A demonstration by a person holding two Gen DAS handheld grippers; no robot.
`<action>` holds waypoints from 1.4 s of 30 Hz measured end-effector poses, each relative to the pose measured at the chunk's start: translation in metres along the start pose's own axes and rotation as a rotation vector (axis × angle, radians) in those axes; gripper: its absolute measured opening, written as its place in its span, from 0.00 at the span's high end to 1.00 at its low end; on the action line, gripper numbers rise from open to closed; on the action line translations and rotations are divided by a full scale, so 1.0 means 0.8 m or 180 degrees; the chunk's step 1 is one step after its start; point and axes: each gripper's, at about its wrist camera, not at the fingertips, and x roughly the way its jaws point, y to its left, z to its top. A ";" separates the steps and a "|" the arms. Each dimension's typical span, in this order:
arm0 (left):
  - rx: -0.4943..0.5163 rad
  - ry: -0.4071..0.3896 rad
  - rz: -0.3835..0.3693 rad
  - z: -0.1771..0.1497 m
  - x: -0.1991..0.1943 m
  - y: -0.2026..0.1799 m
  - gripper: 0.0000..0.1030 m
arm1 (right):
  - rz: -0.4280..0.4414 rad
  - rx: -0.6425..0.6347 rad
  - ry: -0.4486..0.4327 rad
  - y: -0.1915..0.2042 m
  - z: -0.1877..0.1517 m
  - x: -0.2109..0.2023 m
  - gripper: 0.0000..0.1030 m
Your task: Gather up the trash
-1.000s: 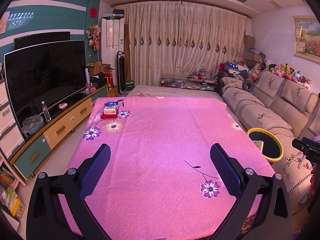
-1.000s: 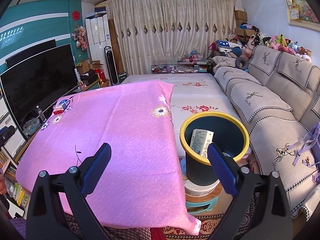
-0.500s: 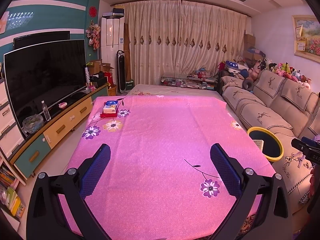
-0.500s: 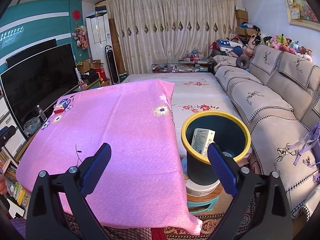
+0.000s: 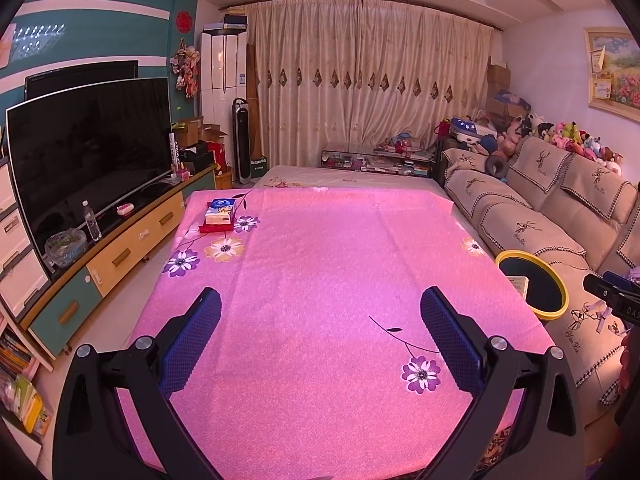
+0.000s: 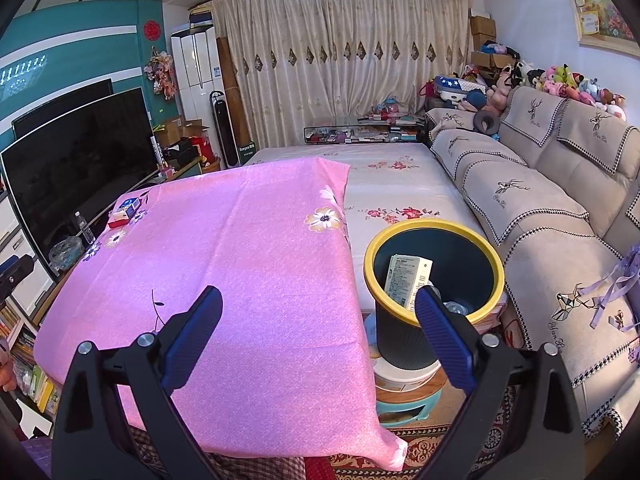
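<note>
My left tool (image 5: pixel 320 320) hangs over the near end of the worktop (image 5: pixel 320 264), fingers spread wide, nothing between them. My right tool (image 6: pixel 318 312) is also spread and empty, held above the worktop's right corner, its right finger (image 6: pixel 444 336) overlapping the bin's near rim in view.

Bin (image 6: pixel 496 284): dark, yellow-rimmed, standing just beside the worktop's right edge on a low round stand (image 6: pixel 408 380), between worktop and sofa (image 6: pixel 560 216). Inside: a white printed carton (image 6: pixel 408 278) leaning upright against the near-left wall; beside it something clear and crumpled (image 6: pixel 456 307), partly hidden by my finger, can't identify. In the left view only the bin's rim and the carton's corner (image 5: pixel 519 282) show.

On the worktop: pink flowered cloth, bare except a small stack of boxes (image 5: pixel 219 214) at the far left corner, well away from both tools.
</note>
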 end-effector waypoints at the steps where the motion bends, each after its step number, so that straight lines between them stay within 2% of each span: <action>1: 0.0000 0.0001 0.0000 0.000 0.000 0.000 0.05 | 0.0002 0.0002 0.0003 0.000 0.000 0.000 0.11; 42: 0.0026 0.0058 -0.0003 -0.006 0.007 -0.003 0.05 | -0.0073 0.0008 -0.0025 0.000 0.001 -0.001 0.10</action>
